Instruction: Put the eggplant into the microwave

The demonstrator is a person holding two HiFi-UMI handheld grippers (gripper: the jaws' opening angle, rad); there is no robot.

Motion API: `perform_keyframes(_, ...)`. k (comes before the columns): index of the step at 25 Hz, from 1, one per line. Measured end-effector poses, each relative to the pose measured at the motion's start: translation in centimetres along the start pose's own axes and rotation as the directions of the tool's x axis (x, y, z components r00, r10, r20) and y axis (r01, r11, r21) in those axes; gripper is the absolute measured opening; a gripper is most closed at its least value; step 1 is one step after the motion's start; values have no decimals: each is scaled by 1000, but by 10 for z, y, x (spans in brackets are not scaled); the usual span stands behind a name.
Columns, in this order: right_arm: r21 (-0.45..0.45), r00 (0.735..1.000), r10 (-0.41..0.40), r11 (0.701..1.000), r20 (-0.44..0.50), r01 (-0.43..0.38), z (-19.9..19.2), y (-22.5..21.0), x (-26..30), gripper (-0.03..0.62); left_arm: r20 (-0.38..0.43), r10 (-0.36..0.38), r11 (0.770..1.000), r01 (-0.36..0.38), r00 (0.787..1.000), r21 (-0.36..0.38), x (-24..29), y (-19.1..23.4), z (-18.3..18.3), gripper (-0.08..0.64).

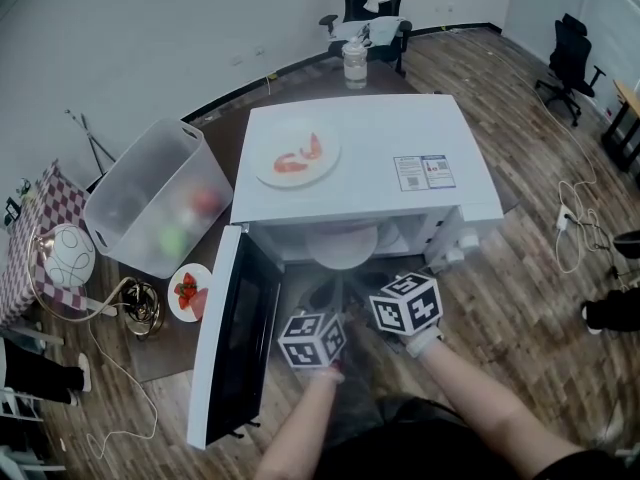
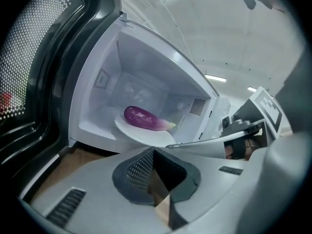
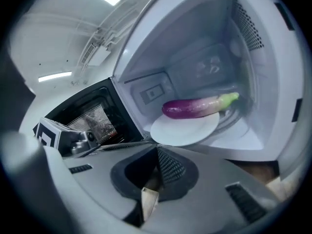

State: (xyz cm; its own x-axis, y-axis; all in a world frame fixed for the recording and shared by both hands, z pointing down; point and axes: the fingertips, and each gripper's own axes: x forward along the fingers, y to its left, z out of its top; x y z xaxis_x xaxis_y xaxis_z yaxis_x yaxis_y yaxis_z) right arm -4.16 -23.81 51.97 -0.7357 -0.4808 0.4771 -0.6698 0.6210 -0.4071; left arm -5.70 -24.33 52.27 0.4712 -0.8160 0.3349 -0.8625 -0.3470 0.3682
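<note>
The eggplant [image 2: 144, 118] is seen in the left gripper view lying on its side on a white plate [image 2: 146, 134] inside the open microwave [image 2: 146, 67], its green stem end turned to the right. One eggplant and one plate are counted in the cavity. The left gripper [image 2: 155, 174] is held before the opening, tilted slightly downward, with its jaws clenched together on nothing.

In the right gripper view the same single eggplant is shown on the plate, well inside the cavity, with the stem toward the far right wall. The right gripper [image 3: 155, 172] is likewise pointed a little downward at the opening, its jaws pressed together and empty. The dark door [image 3: 92, 118] is seen at the left.

In the head view two forearms [image 1: 470, 393] are stretched forward from the near edge, and two marker cubes [image 1: 407, 304] are held side by side just in front of the cavity, the left one nearer. The door is swung wide to the left. Two further plates are counted: one with red food [image 1: 295, 153] on top of the microwave, one small plate [image 1: 188, 293] to the left. One clear bin [image 1: 160, 203], one bottle [image 1: 354, 63] and two office chairs [image 1: 372, 8] are also seen.
</note>
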Motion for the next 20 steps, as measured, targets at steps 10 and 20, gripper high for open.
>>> perform_keyframes(10, -17, 998, -41, 999, -44, 40, 3, -6, 9, 3, 0, 11, 999, -11, 1000, 39, 6, 6, 7, 0)
perform_keyframes(20, 16, 998, -41, 999, -42, 41, 11, -13, 16, 3, -8, 11, 999, -11, 1000, 34, 15, 12, 12, 0)
